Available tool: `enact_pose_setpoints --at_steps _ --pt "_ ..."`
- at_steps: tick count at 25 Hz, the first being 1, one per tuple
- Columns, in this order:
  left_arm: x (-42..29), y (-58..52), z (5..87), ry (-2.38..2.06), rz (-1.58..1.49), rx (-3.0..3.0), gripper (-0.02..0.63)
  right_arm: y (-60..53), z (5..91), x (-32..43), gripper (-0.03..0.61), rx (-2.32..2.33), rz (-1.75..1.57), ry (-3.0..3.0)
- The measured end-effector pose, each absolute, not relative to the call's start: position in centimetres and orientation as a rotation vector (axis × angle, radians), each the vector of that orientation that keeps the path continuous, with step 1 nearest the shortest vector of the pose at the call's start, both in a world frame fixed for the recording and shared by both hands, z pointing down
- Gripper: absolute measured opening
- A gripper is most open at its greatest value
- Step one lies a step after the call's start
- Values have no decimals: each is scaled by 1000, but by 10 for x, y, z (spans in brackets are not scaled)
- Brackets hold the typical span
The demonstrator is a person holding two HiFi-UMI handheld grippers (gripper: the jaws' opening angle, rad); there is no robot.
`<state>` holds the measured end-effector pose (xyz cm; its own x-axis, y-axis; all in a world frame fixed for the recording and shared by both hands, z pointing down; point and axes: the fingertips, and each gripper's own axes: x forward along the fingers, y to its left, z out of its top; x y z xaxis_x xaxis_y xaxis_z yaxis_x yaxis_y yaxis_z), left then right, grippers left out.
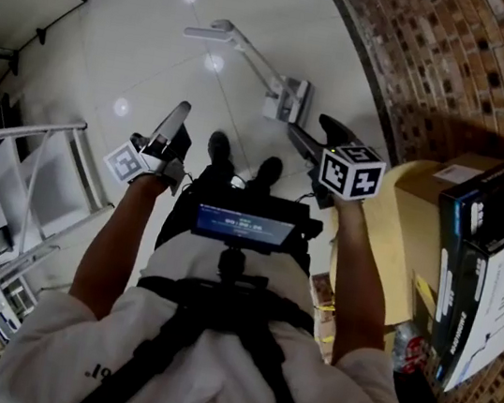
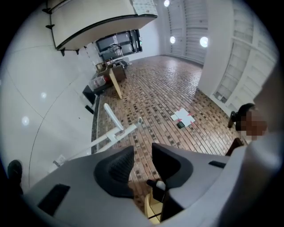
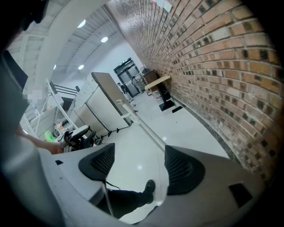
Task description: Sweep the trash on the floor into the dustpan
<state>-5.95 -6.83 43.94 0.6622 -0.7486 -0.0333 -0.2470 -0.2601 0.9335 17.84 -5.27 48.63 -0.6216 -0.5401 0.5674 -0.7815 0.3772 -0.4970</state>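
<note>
White plastic and long in the handle, the sweeping set (image 1: pixel 285 100) that we take for the broom and dustpan lies on the pale glossy floor tiles (image 1: pixel 148 18). It is just ahead of our black shoes (image 1: pixel 220 148), near the foot of the red-brown brick wall (image 1: pixel 446 56). Its long axis runs from the boxy base, close to the right tool (image 3: pixel 138 155), away leftward to the grip end ahead of the left tool (image 2: pixel 142 155). The right tool stands spread and empty; the left is narrowed to a slim gap with nothing in it. The right hand looks nearer. We cannot pick out any trash.
</note>
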Motion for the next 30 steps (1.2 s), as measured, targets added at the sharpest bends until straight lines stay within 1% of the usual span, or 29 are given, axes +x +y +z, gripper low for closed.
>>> enact_pose_setpoints --at_steps 1,2,3,5,8,9,10,12,14,24,30 --pt "-57 -62 434 -785 -584 1835 114 -49 483 176 337 1159 1113 -2336" --pt "-54 -58 428 -776 -578 1856 100 -45 480 174 294 1157 1122 -2345" --pt "-52 -54 422 -768 -574 1880 69 -41 476 172 248 1155 1123 -2356" --pt "-48 -48 411 -750 -562 1932 32 -35 469 168 167 1159 1111 -2376" --pt "-44 -41 397 -723 -526 2015 0 -25 460 161 50 1168 1065 -2392" --pt "-43 -38 394 -714 -504 2042 0 -21 457 157 34 1164 1044 -2400" --pt "-42 -35 392 -706 -479 2069 0 -17 455 154 34 1160 1023 -2407" --pt "-41 -26 389 -681 -434 2118 0 -9 452 147 9 1161 987 -2413" --pt "-42 -14 386 -653 -410 2149 0 0 451 142 0 1176 960 -2405" --pt "-74 34 383 -736 -265 2286 0 49 451 111 0 1320 835 -2294" --pt "-75 50 380 -730 -217 2342 0 68 441 106 0 1407 760 -2262"
